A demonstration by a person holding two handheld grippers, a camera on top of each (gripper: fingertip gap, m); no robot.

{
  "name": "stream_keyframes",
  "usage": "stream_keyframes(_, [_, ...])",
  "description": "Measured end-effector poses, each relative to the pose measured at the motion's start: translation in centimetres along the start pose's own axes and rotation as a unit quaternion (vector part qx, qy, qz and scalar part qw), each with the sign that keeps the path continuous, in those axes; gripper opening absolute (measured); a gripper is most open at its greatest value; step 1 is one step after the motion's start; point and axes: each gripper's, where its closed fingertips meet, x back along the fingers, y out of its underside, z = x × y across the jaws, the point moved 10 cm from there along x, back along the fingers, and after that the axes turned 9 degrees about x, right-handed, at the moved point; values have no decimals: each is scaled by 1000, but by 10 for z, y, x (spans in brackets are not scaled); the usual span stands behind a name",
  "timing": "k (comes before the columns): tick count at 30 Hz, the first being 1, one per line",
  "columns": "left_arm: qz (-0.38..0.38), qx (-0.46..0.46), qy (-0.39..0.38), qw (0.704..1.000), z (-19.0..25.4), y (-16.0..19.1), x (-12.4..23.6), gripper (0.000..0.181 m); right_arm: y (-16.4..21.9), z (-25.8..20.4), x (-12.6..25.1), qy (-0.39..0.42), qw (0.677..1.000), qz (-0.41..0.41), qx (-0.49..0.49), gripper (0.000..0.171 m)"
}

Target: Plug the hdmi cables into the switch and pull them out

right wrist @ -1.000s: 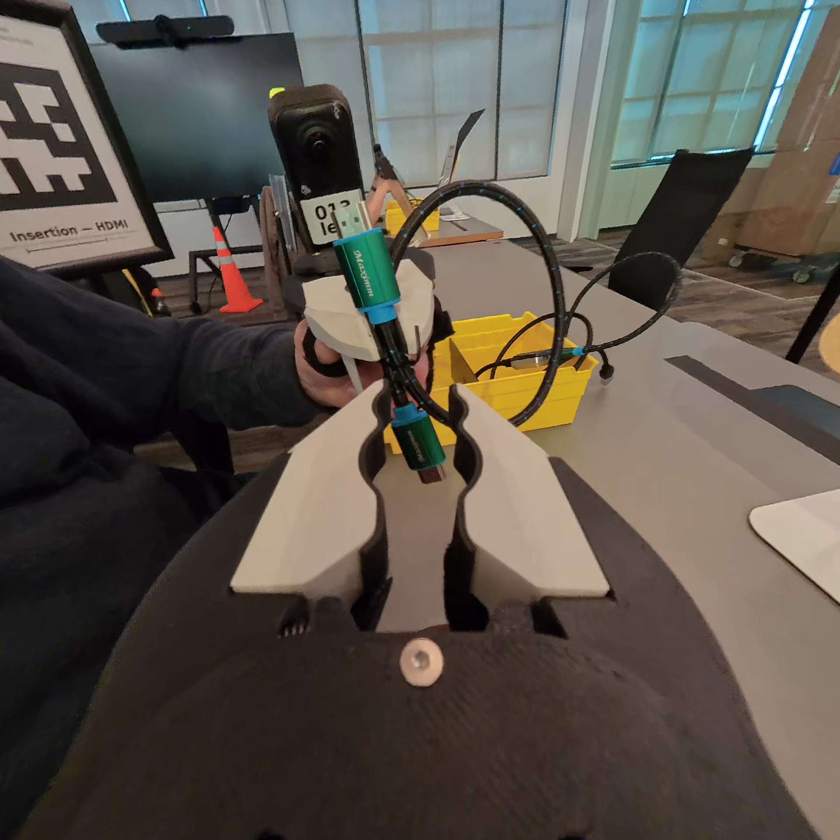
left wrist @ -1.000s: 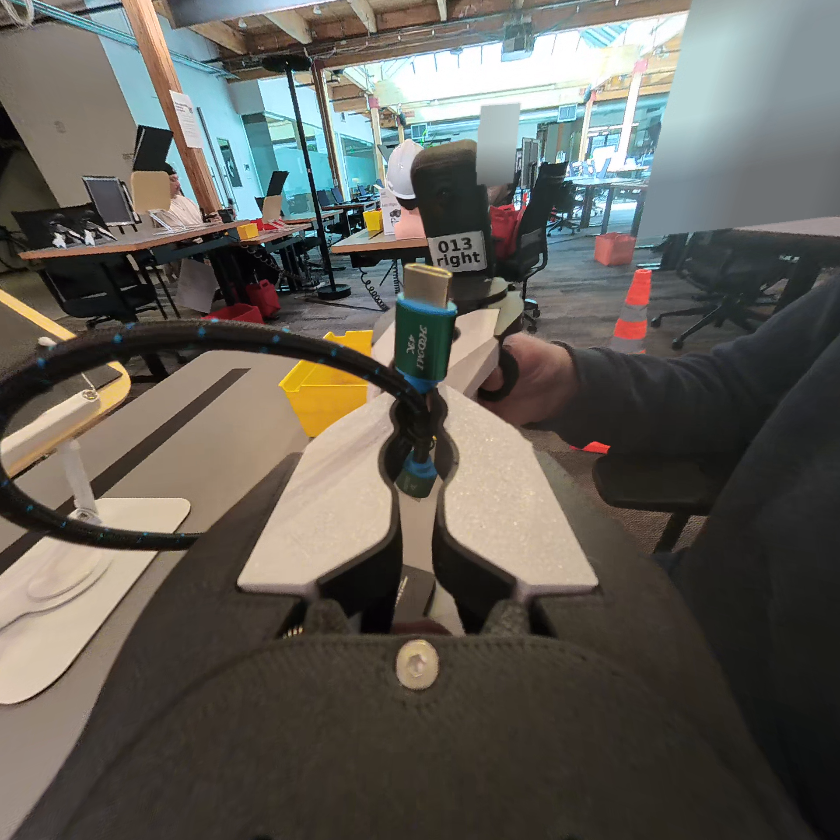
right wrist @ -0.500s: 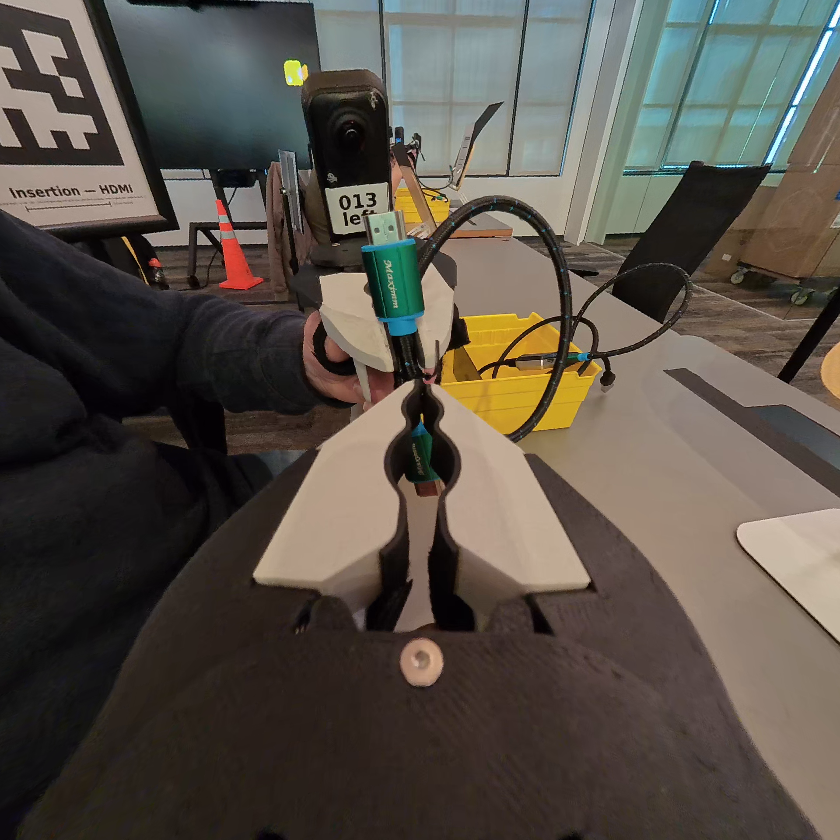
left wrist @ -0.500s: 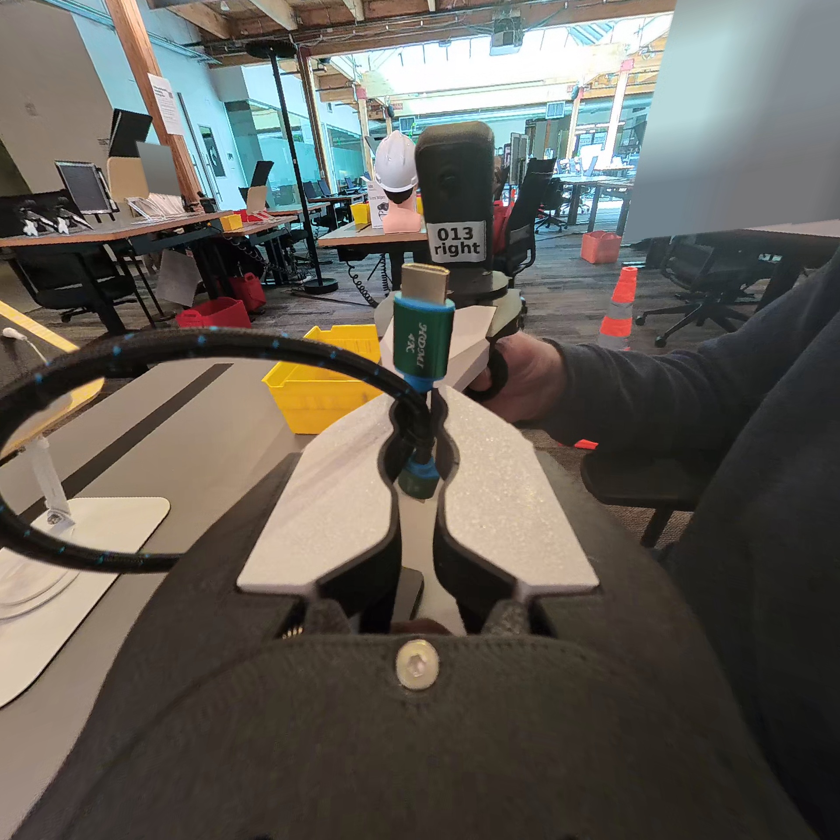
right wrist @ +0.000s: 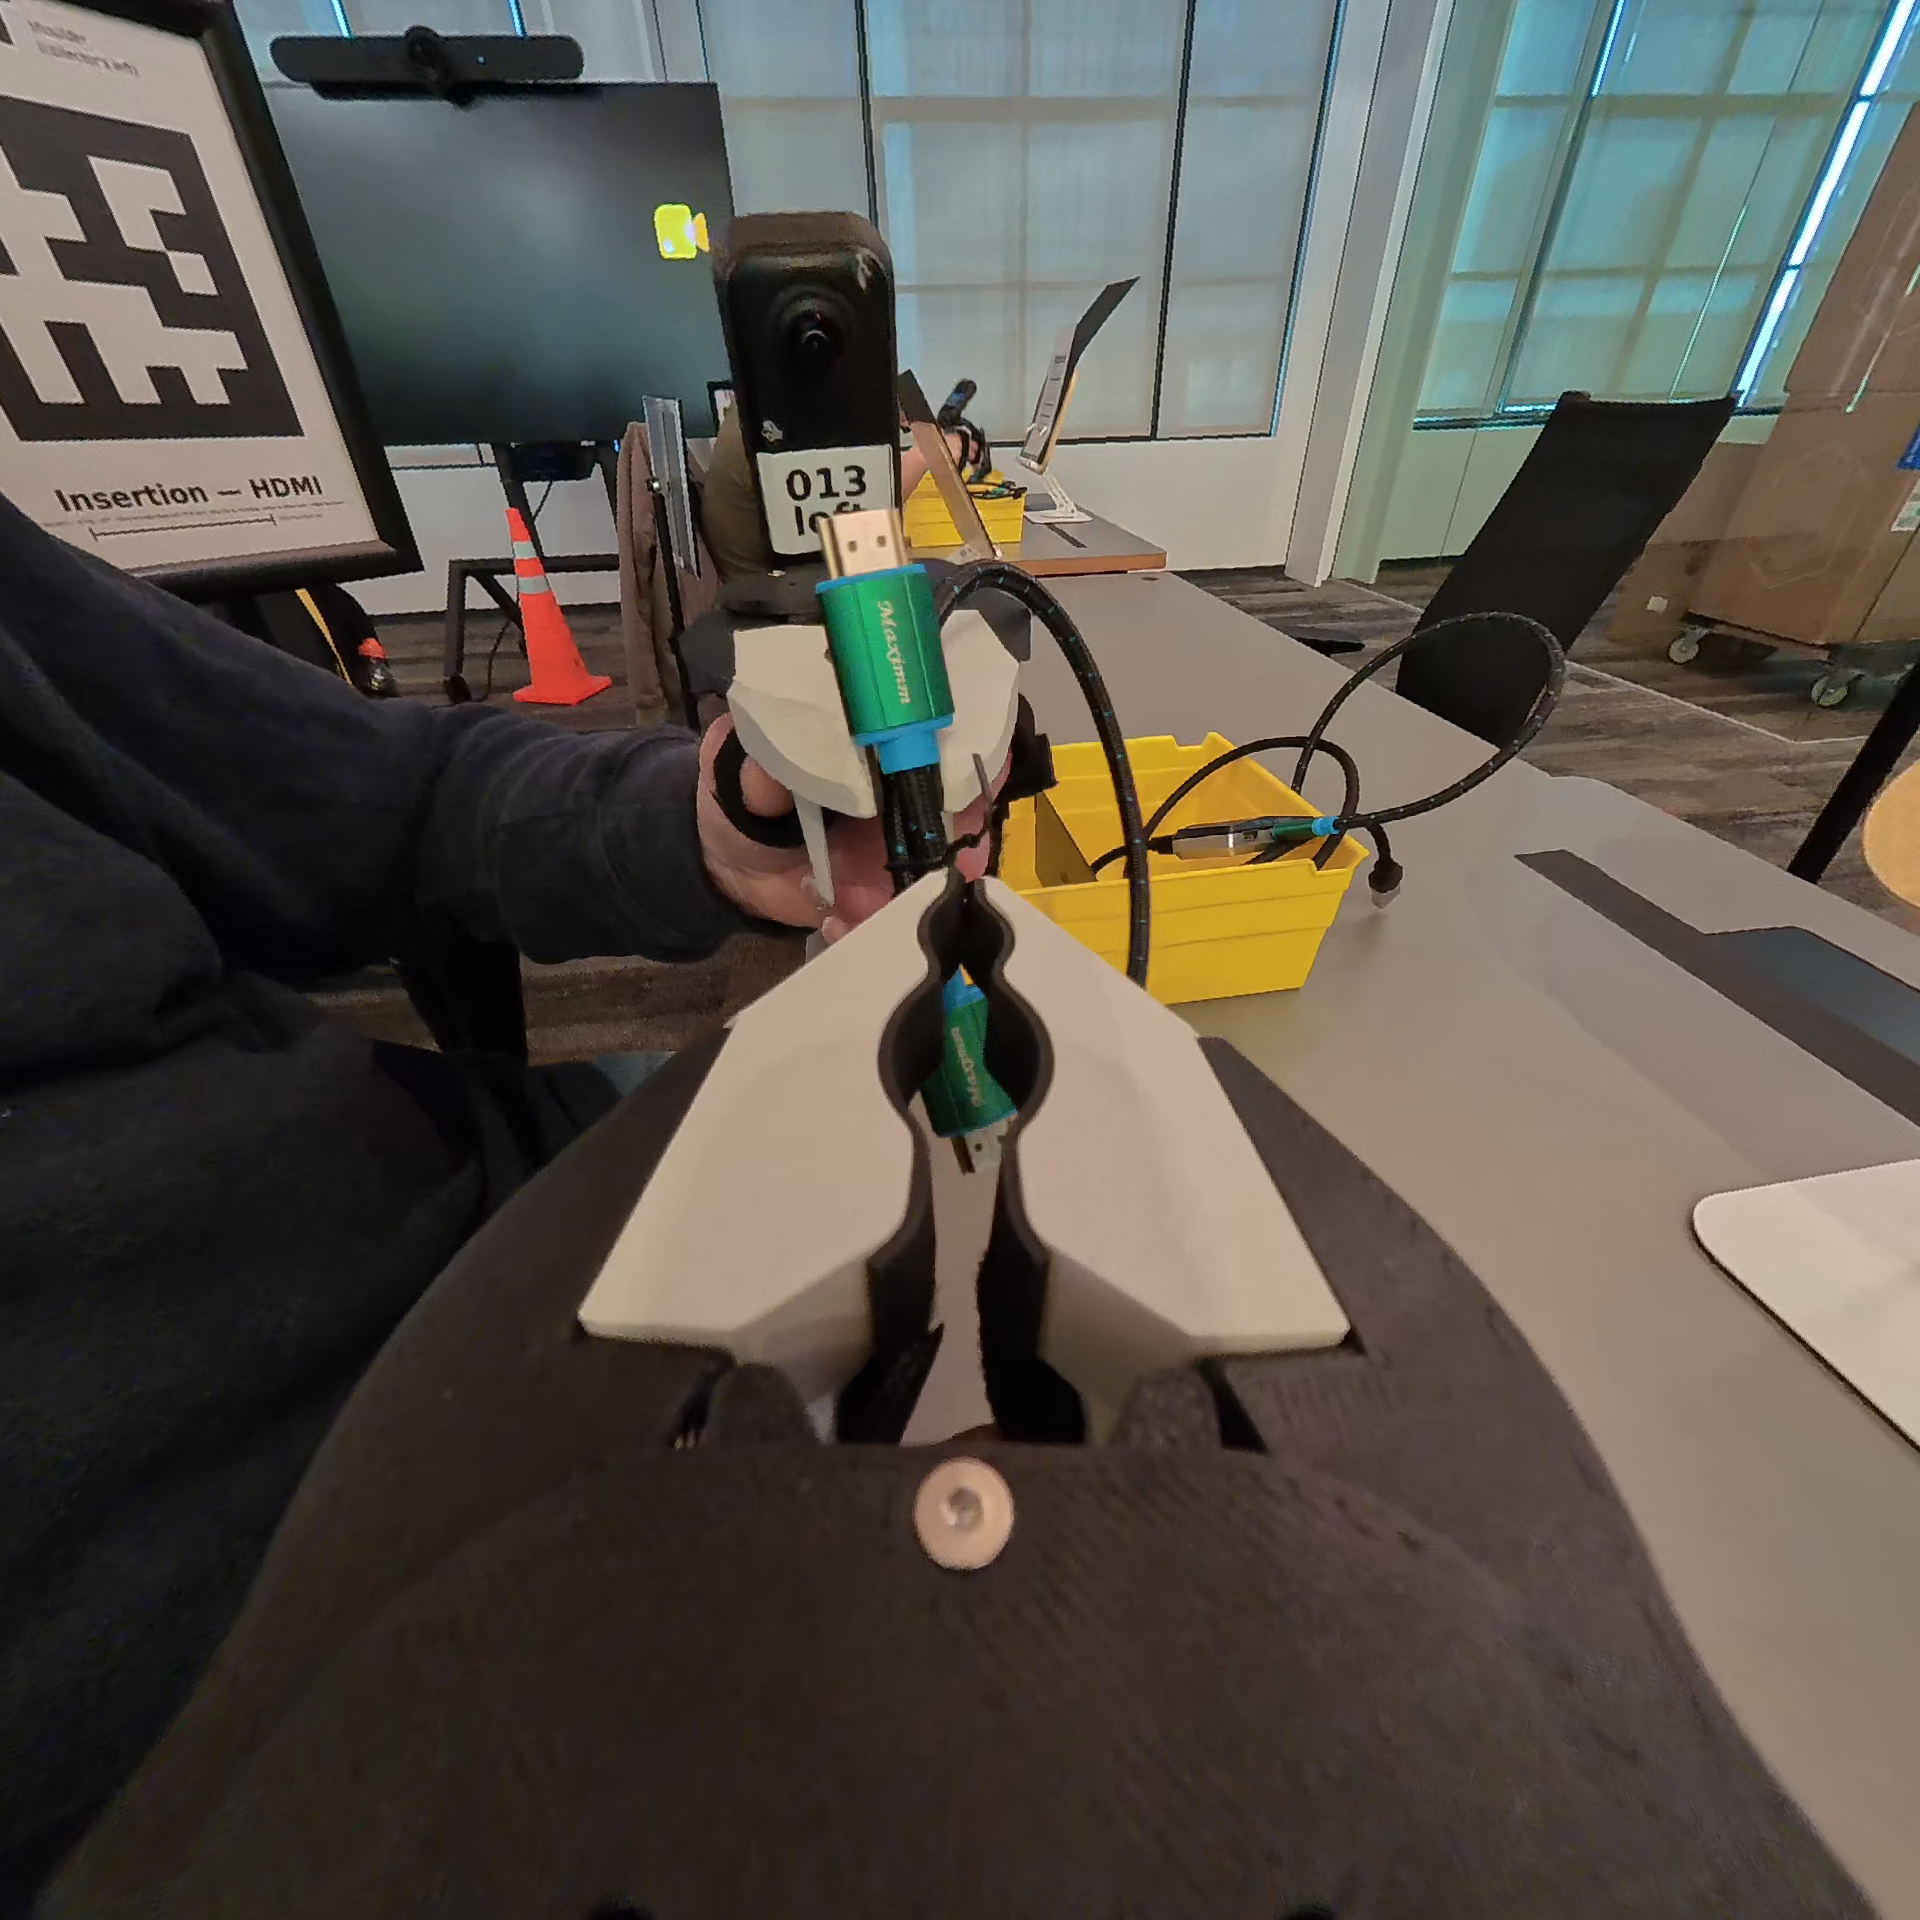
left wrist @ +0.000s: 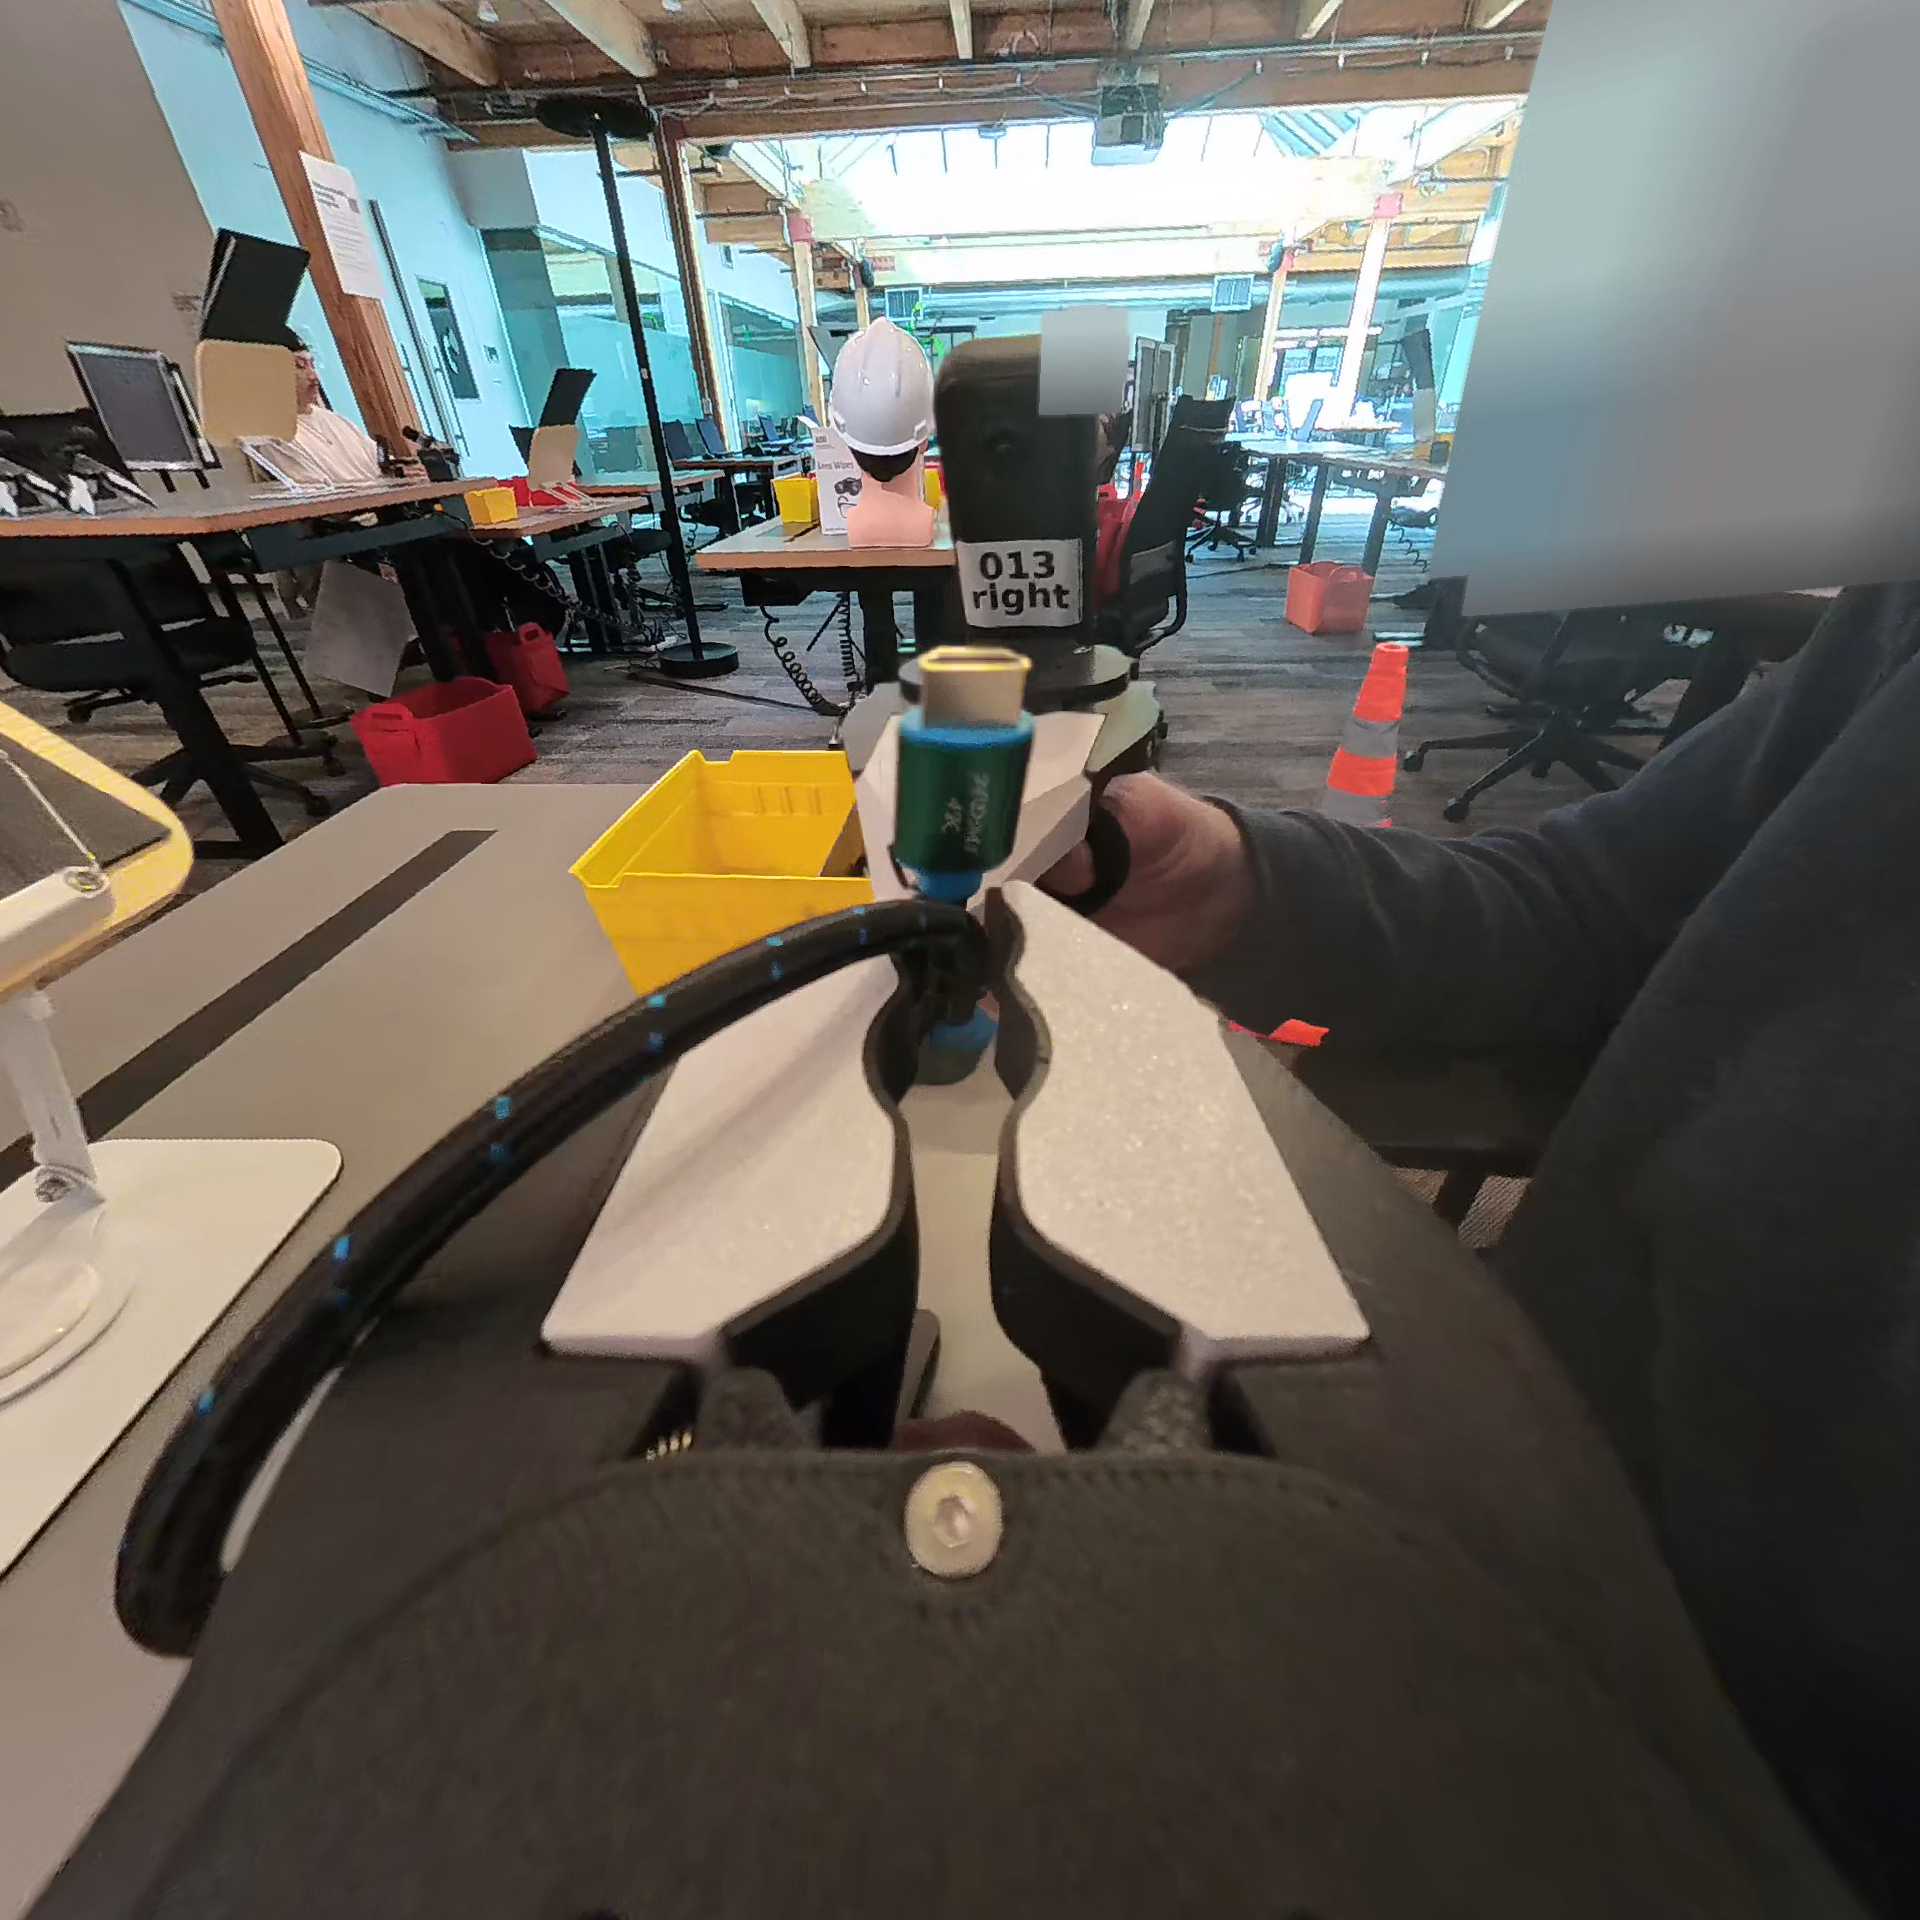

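A black braided HDMI cable (left wrist: 499, 1122) with green plugs is held between my two grippers, which face each other above the grey table (right wrist: 1558, 1091). My left gripper (left wrist: 961, 935) is shut on the cable just below the upright green plug (left wrist: 961, 790); the second plug (left wrist: 951, 1049) hangs between its fingers. My right gripper (right wrist: 964, 894) is shut on the same cable bundle, with the lower plug (right wrist: 977, 1081) in its finger hollow and the upper plug (right wrist: 883, 655) above its tips. The right gripper's fingers (left wrist: 1049, 790) show behind the plug. No switch is clearly in view.
A yellow bin (right wrist: 1174, 914) on the table holds another cable with a silver connector (right wrist: 1236, 836); it also shows in the left wrist view (left wrist: 727, 862). A white stand base (left wrist: 156, 1247) lies left. An orange cone (left wrist: 1371, 727) stands on the floor. A dark sleeve (left wrist: 1455, 935) fills the right. My left and right fingertips are right by each other.
My right gripper has closed from open onto the cable bundle. The cable loop has swung down and nearer in the left wrist view. The left gripper has stayed shut on the cable.
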Motion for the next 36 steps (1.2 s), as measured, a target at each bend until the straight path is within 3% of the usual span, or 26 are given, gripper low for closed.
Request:
stream_keyframes(8, [23, 46, 18, 998, -4, 0, 2, 8, -1, 2, 3, -4, 1000, 23, -16, 0])
stream_keyframes(15, [8, 24, 12, 1000, -1, -1, 1, 7, 3, 6, 3, -22, 997, 45, -54, 0])
stream_keyframes(22, [-10, 5, 11, 1000, 2, -2, -1, 7, -2, 7, 8, -13, 998, 49, -43, 14])
stream_keyframes(36, [-31, 0, 15, 999, 4, 2, -6, 7, -2, 6, 10, -33, 998, 36, -36, 10])
